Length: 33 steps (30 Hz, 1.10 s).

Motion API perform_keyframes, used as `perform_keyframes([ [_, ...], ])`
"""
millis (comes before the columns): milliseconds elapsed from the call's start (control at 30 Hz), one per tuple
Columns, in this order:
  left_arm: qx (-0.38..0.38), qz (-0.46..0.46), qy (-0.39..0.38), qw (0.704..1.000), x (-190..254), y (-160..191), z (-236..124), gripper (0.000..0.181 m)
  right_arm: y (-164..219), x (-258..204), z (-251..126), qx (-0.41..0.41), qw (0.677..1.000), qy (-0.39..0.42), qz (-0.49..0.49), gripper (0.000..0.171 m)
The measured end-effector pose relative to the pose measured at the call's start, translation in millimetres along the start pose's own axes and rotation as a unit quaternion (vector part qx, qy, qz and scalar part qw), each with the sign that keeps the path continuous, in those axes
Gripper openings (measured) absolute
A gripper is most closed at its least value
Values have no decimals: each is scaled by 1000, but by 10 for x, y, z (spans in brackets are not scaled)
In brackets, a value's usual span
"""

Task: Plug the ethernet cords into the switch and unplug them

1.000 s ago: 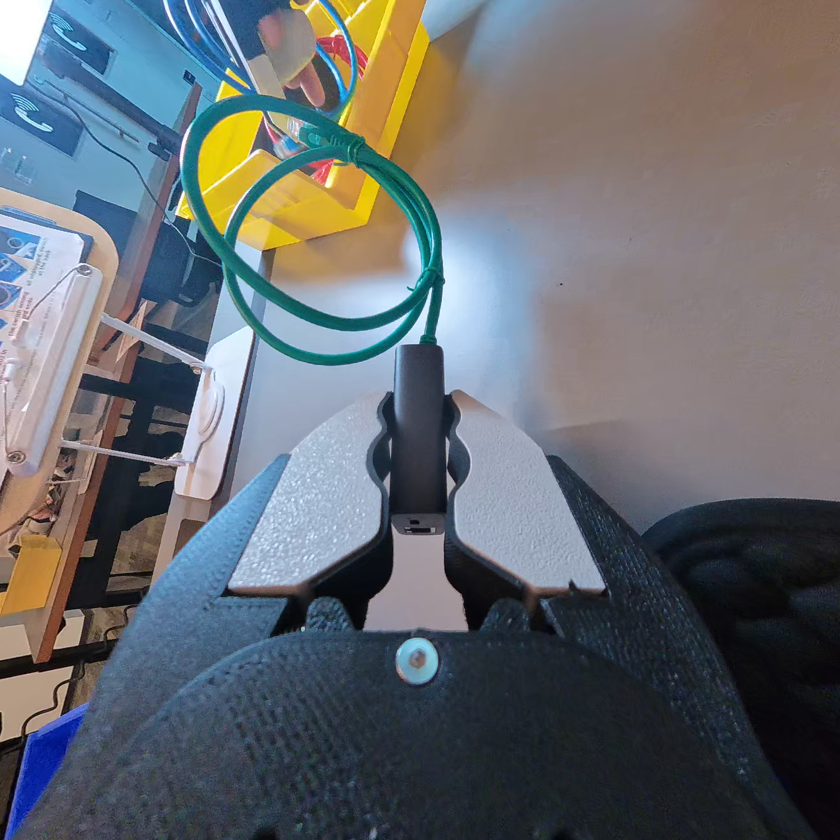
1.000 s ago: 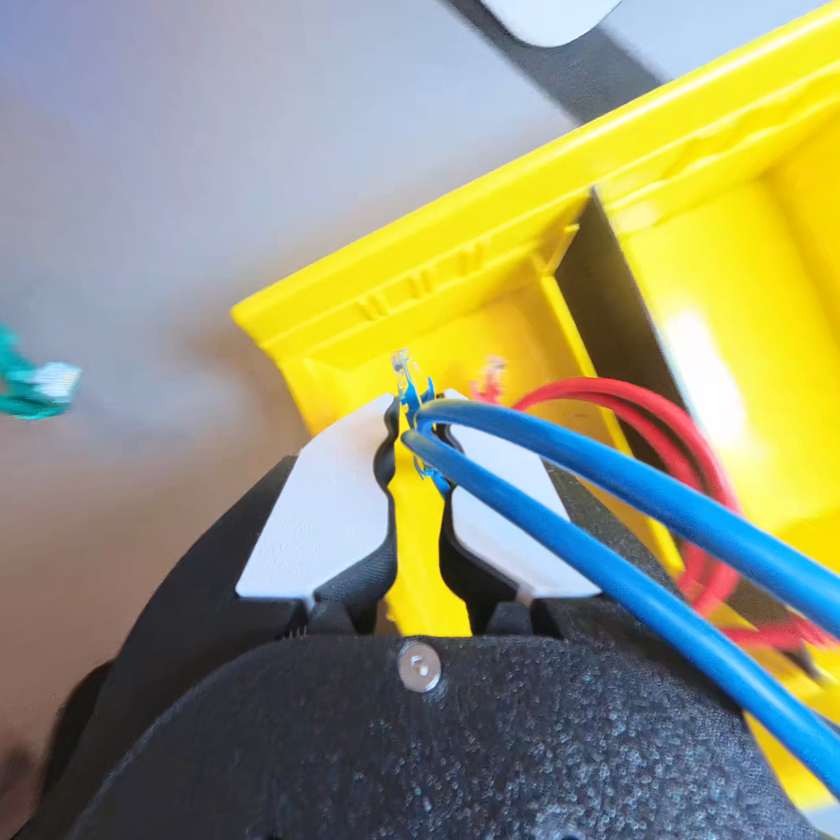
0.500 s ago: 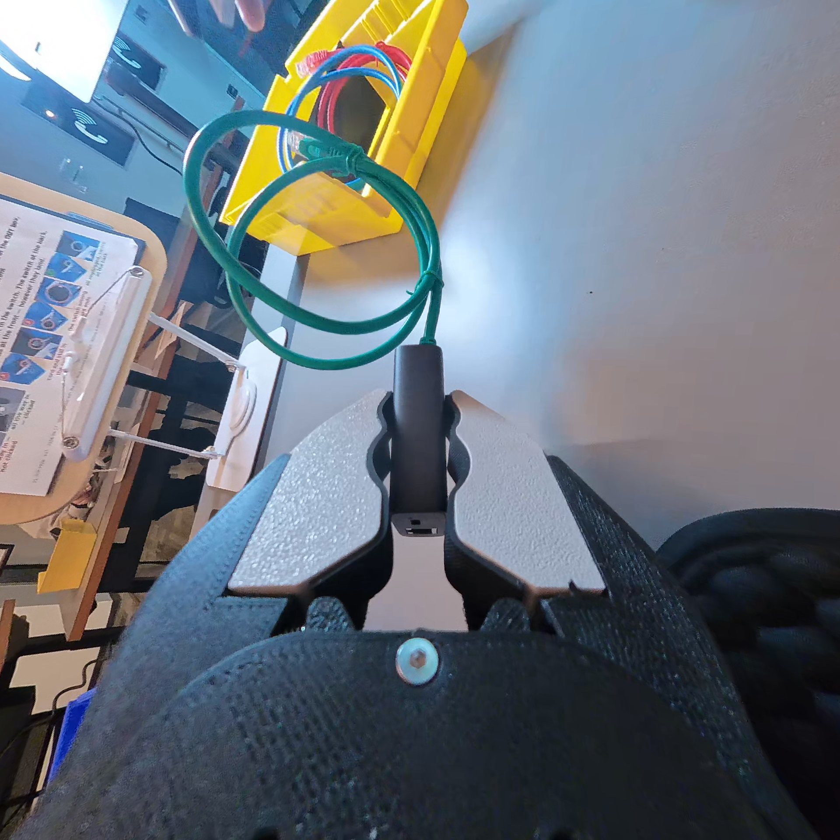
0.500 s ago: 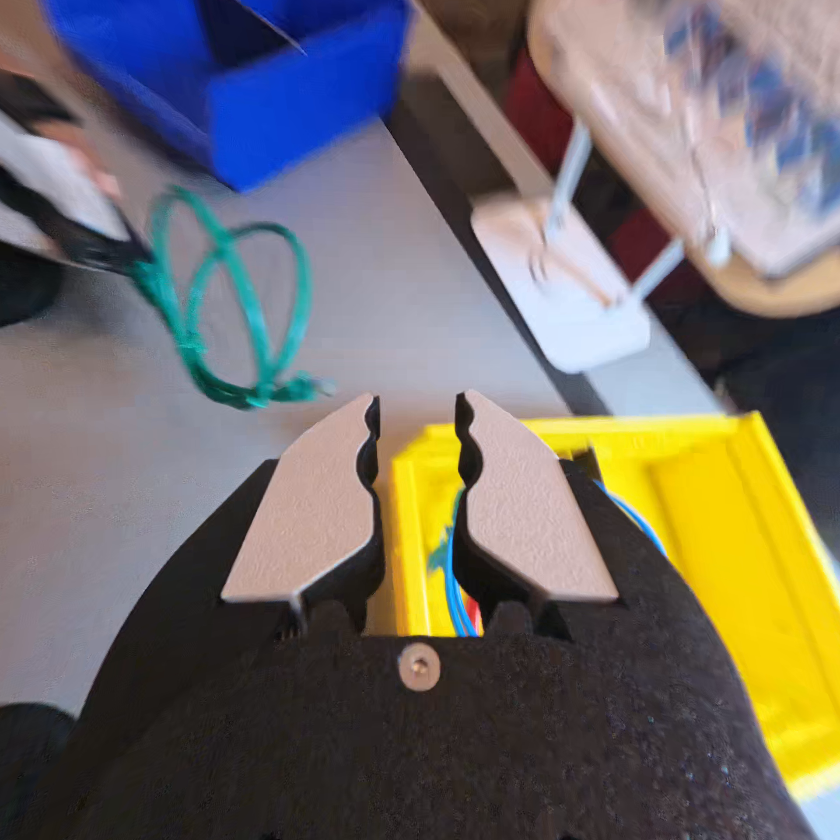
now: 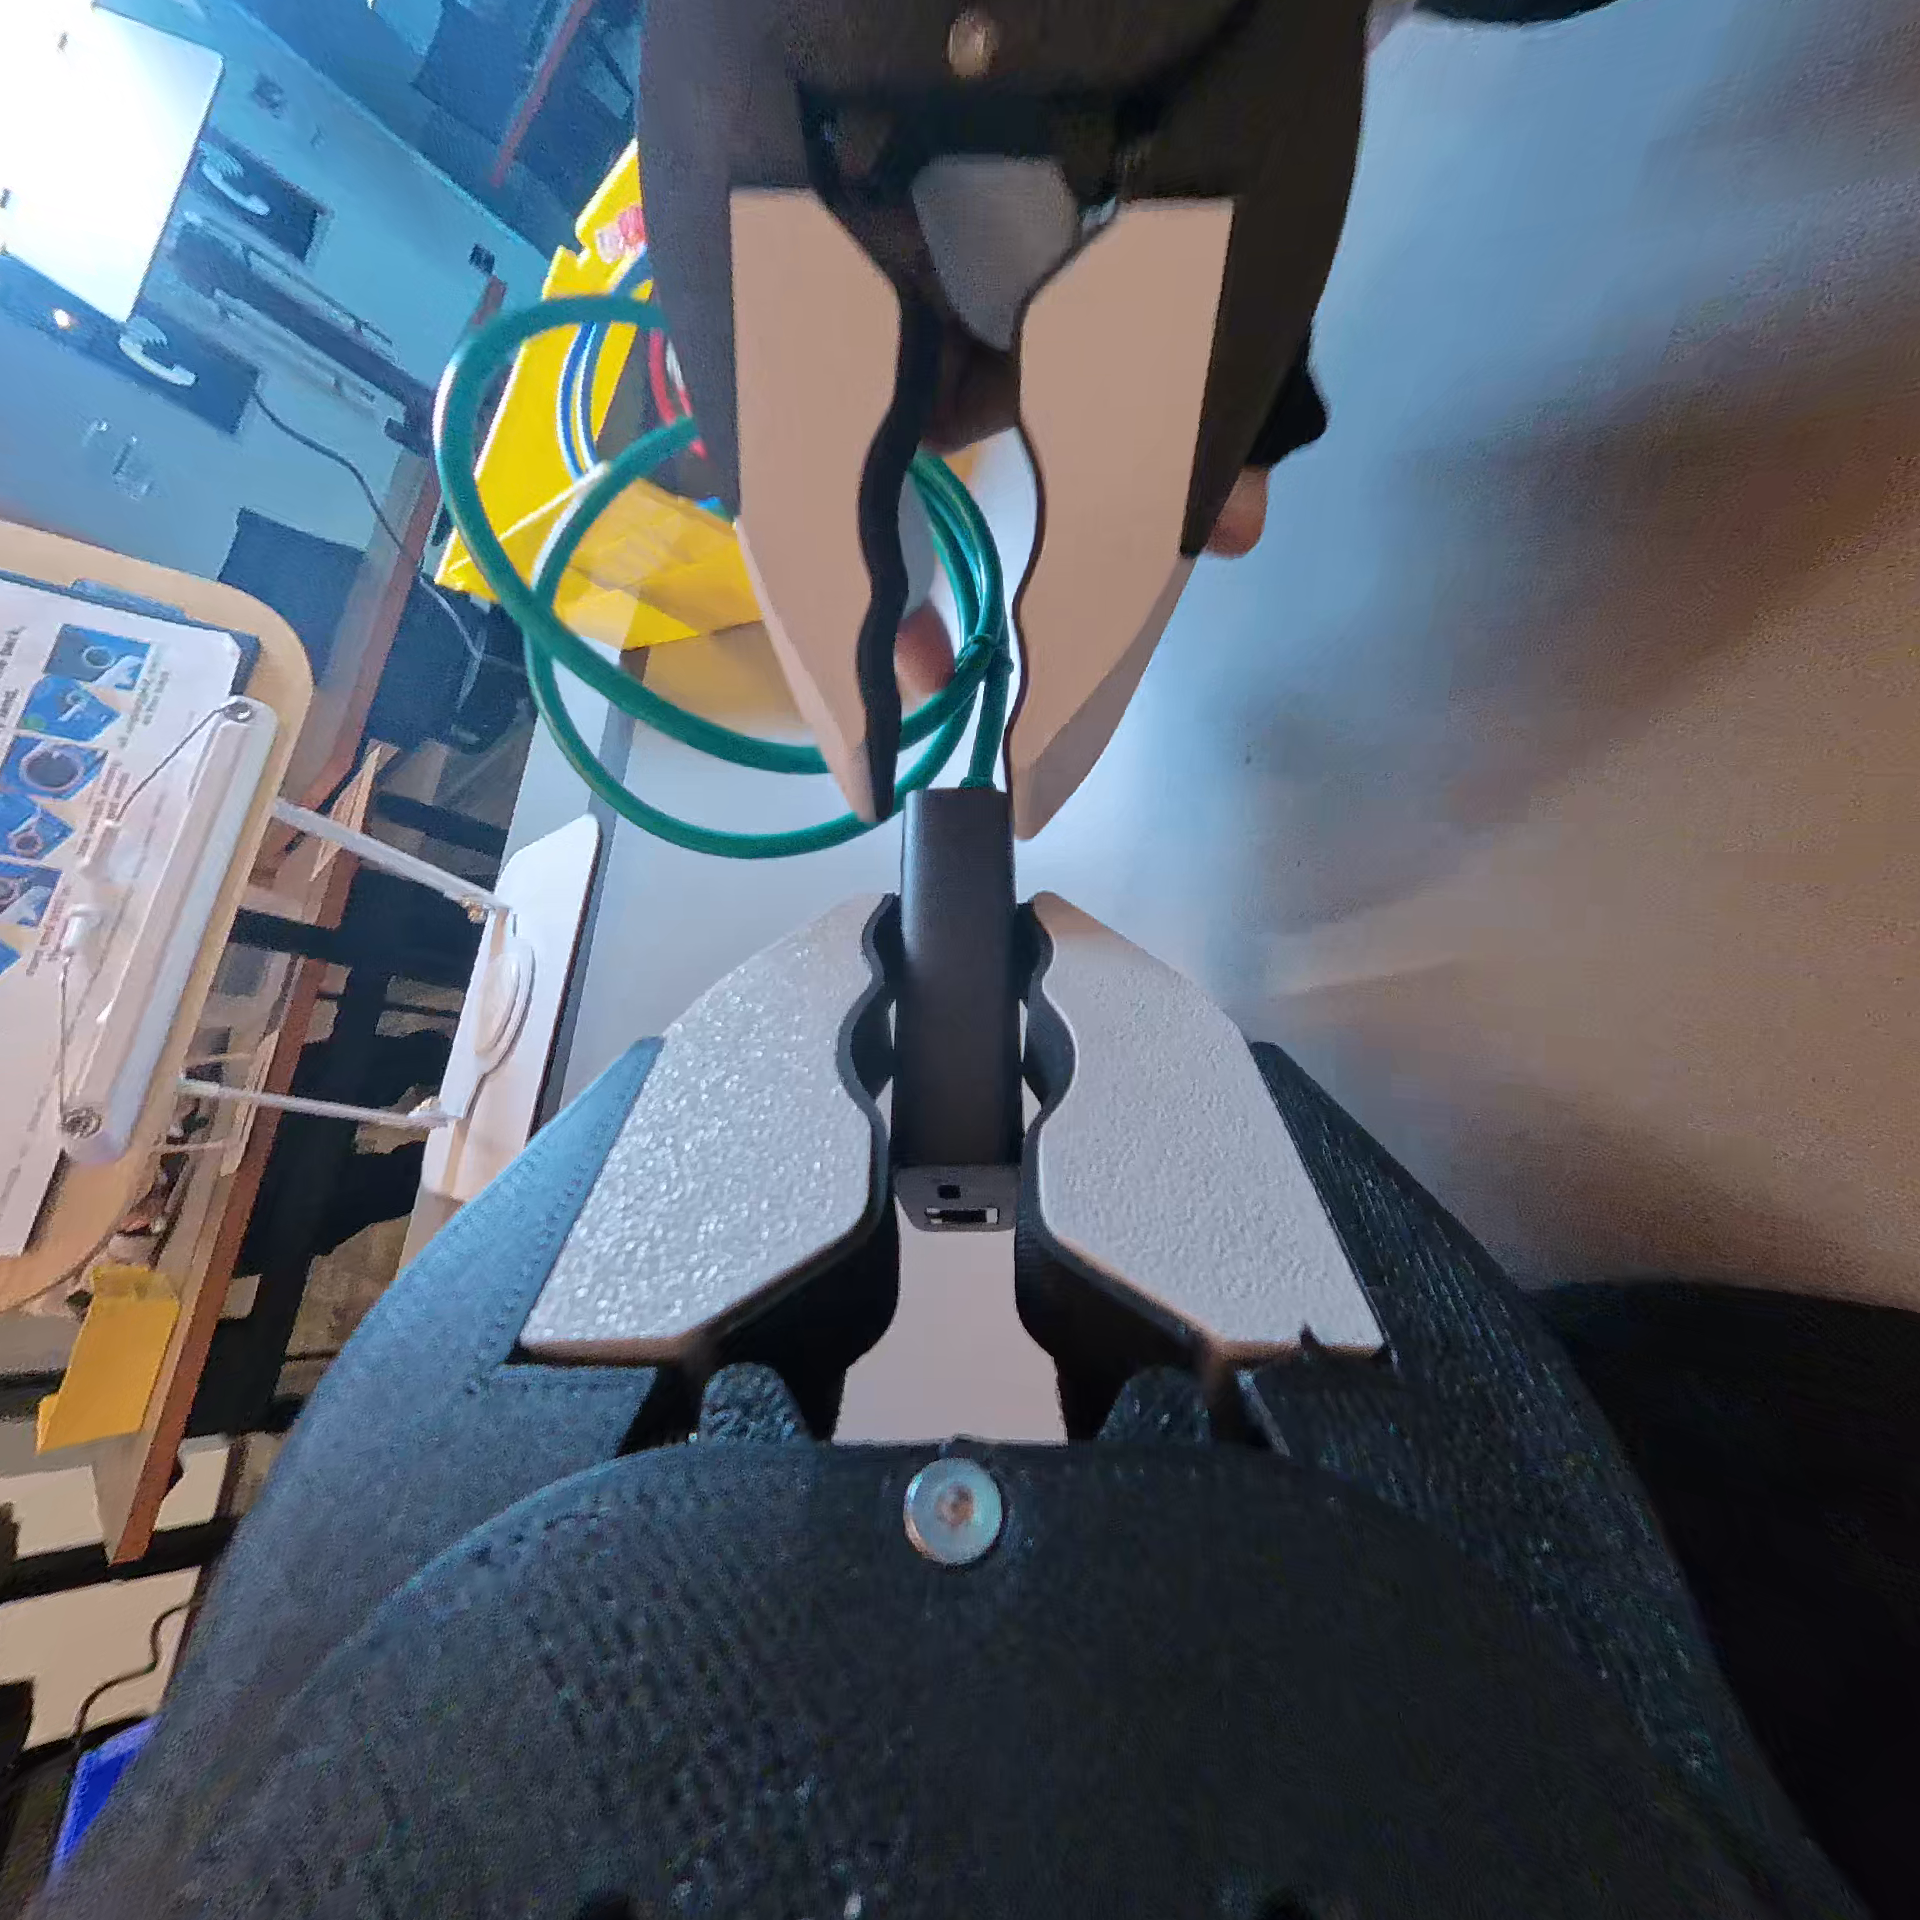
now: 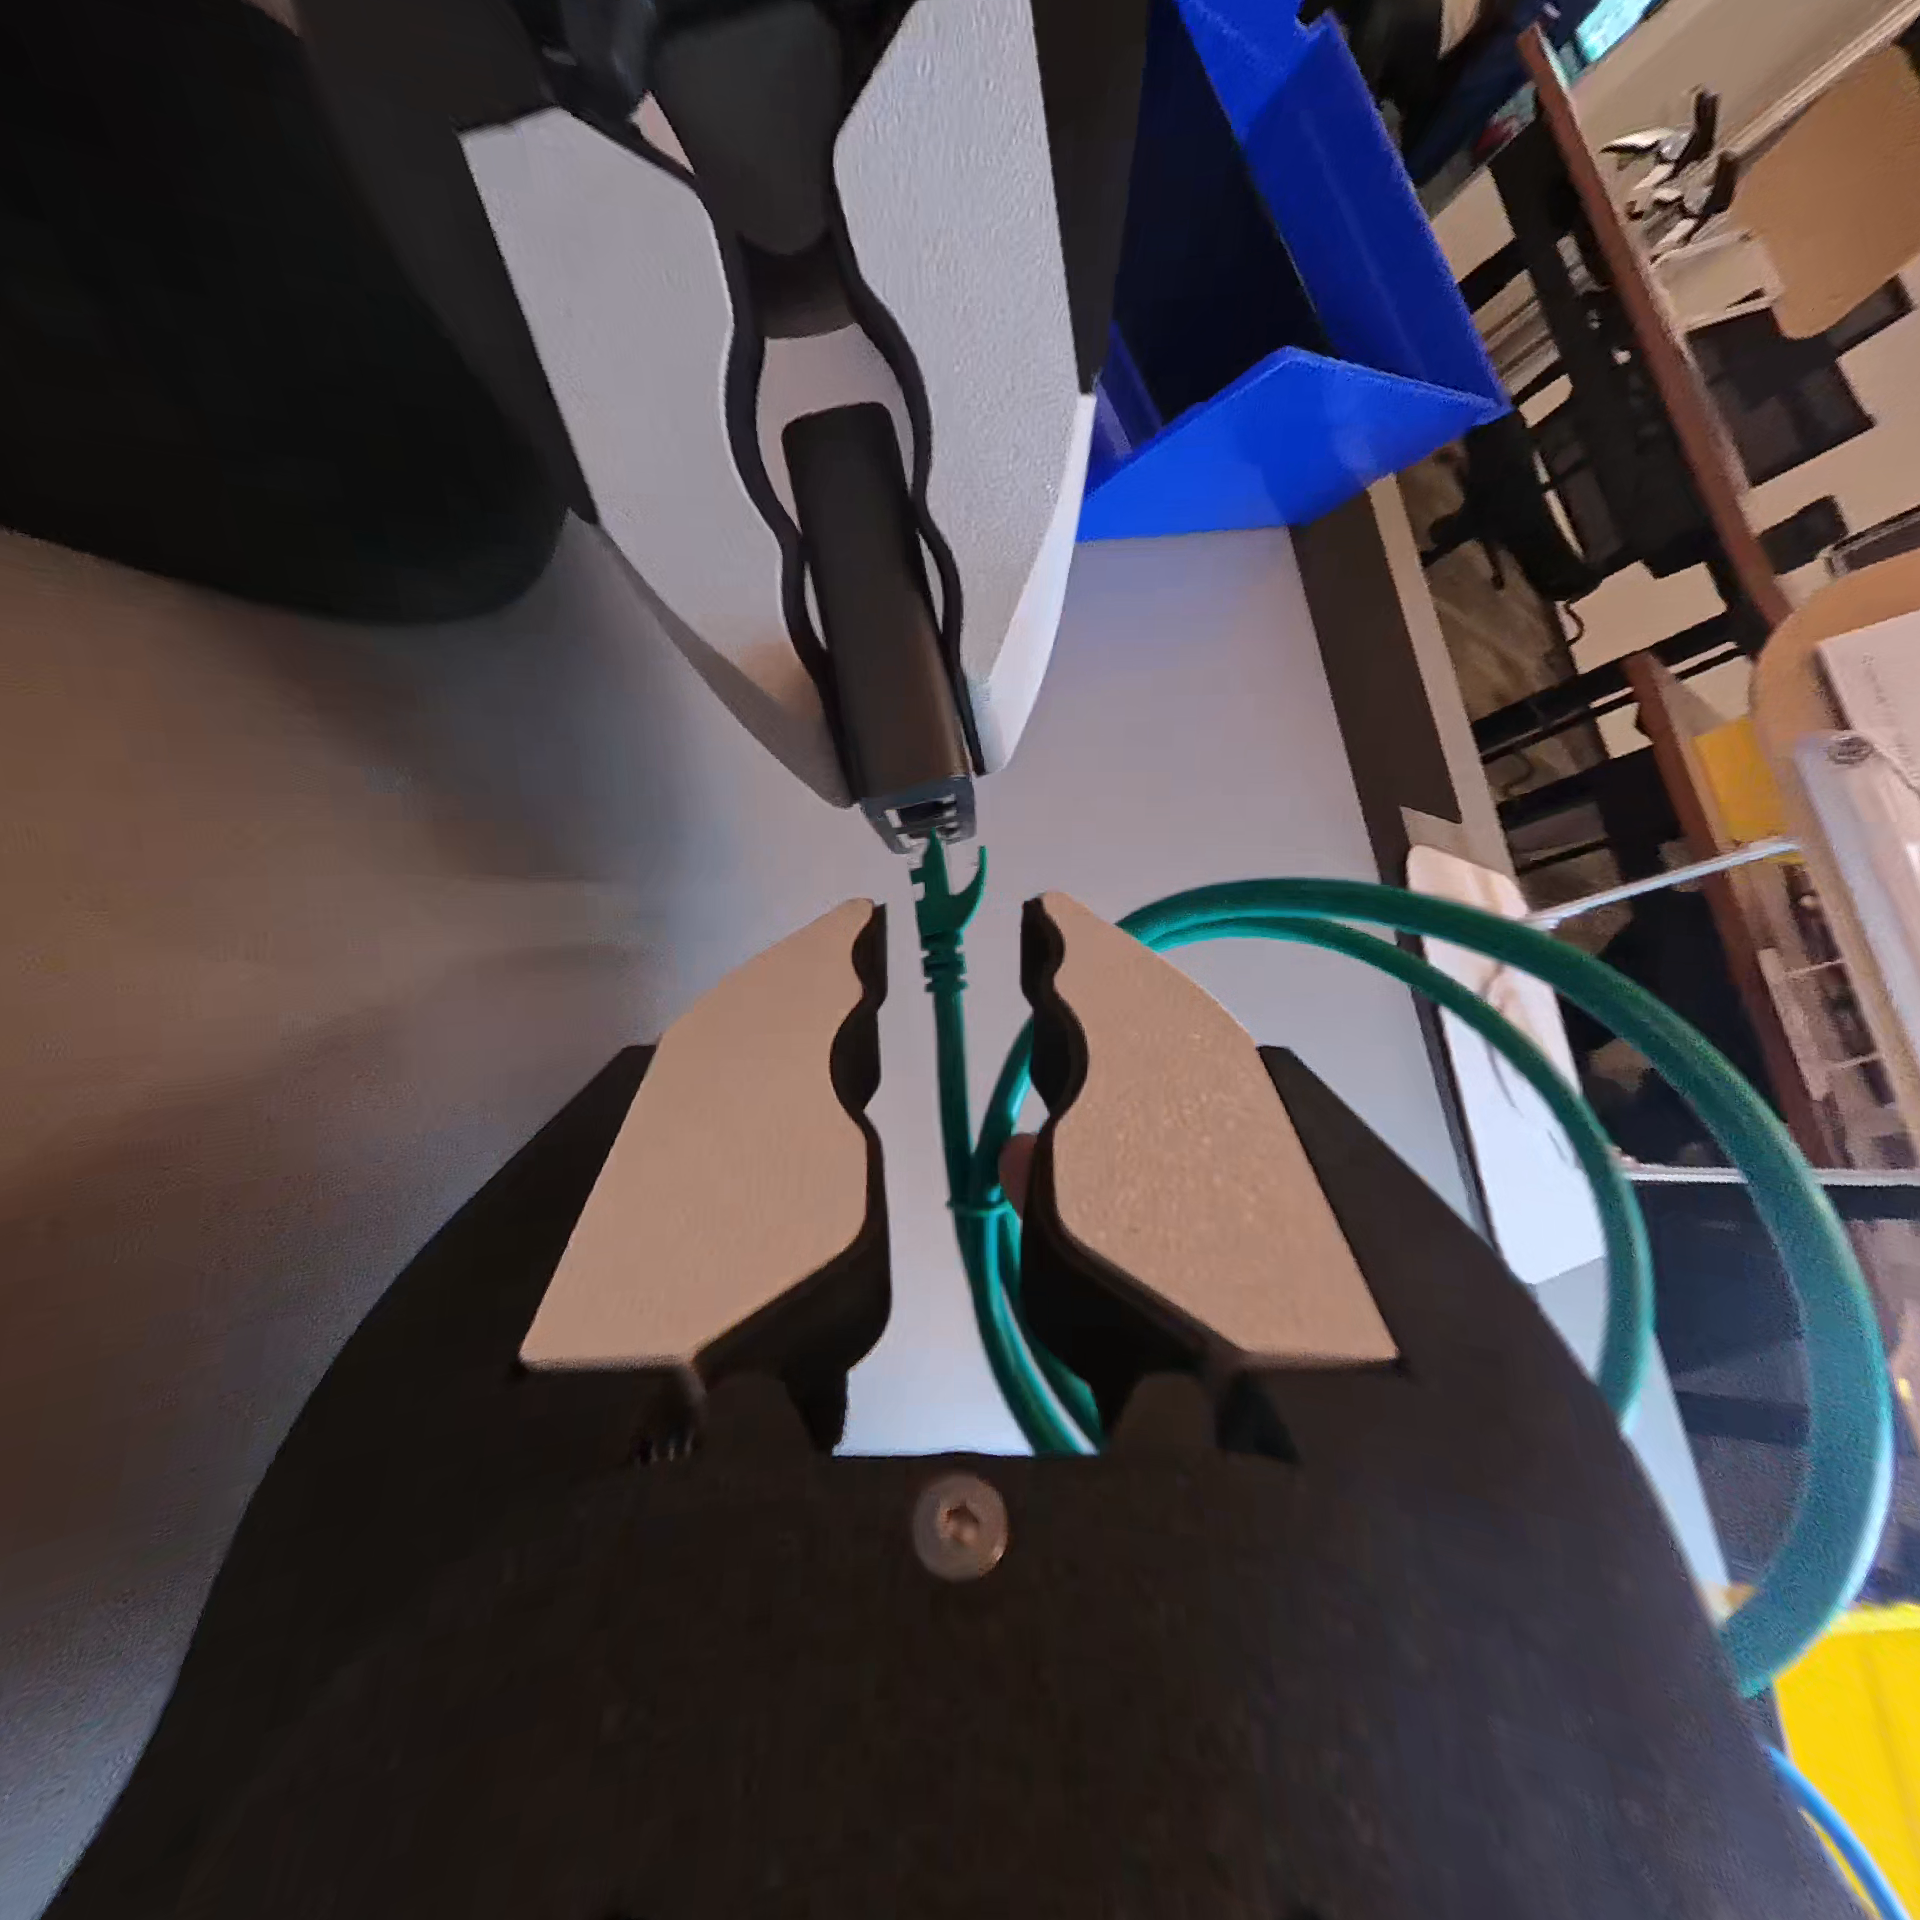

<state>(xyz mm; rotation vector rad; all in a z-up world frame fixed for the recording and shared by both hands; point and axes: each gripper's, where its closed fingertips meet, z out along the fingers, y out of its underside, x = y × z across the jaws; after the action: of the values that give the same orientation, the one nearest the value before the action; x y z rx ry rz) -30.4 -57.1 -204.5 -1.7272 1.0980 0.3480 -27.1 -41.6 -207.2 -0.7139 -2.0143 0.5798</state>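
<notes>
My left gripper [image 5: 958, 904] is shut on a slim black switch [image 5: 956, 1039], held above the grey table. A looped green ethernet cord [image 5: 582, 686] is plugged into the switch's far end. My right gripper [image 5: 948, 805] comes in from the top of this view, facing the left one. In the right wrist view my right gripper [image 6: 954, 914] is open, its fingers on either side of the green cord's plug [image 6: 940, 925] without touching it. The switch [image 6: 883, 623] sits just beyond, in the left gripper [image 6: 920, 790]. The green loop [image 6: 1558, 966] hangs to the right.
A yellow bin [image 5: 623, 561] at the table's far edge holds a blue cord [image 5: 582, 384] and a red cord [image 5: 660, 364]; it also shows in the right wrist view [image 6: 1849, 1714]. A blue bin [image 6: 1299, 436] stands behind the left gripper. The table edge [image 6: 1382, 727] runs close by. The grippers are tip to tip, or close to it.
My right gripper let go of the blue cord in the yellow bin, swung across the table, and now straddles the green plug at the switch. My left gripper kept its hold.
</notes>
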Motion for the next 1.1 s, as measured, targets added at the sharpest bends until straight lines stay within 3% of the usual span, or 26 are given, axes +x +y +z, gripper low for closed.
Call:
perform_keyframes([
  [167, 31, -7, 17, 999, 85, -144, 5, 21, 45, -98, 10, 3, 999, -7, -31, 15],
  [433, 76, -24, 35, 996, 121, -218, -15, 21, 9, -133, -94, 13, 998, -4, -66, 14],
  [667, 39, 11, 30, 999, 184, -120, 56, 21, 8, -180, -117, 10, 997, -12, -77, 14],
  [1100, 36, 61, 106, 992, 415, -159, 46, 23, 21, -470, -240, -6, 968, -80, -236, 14],
])
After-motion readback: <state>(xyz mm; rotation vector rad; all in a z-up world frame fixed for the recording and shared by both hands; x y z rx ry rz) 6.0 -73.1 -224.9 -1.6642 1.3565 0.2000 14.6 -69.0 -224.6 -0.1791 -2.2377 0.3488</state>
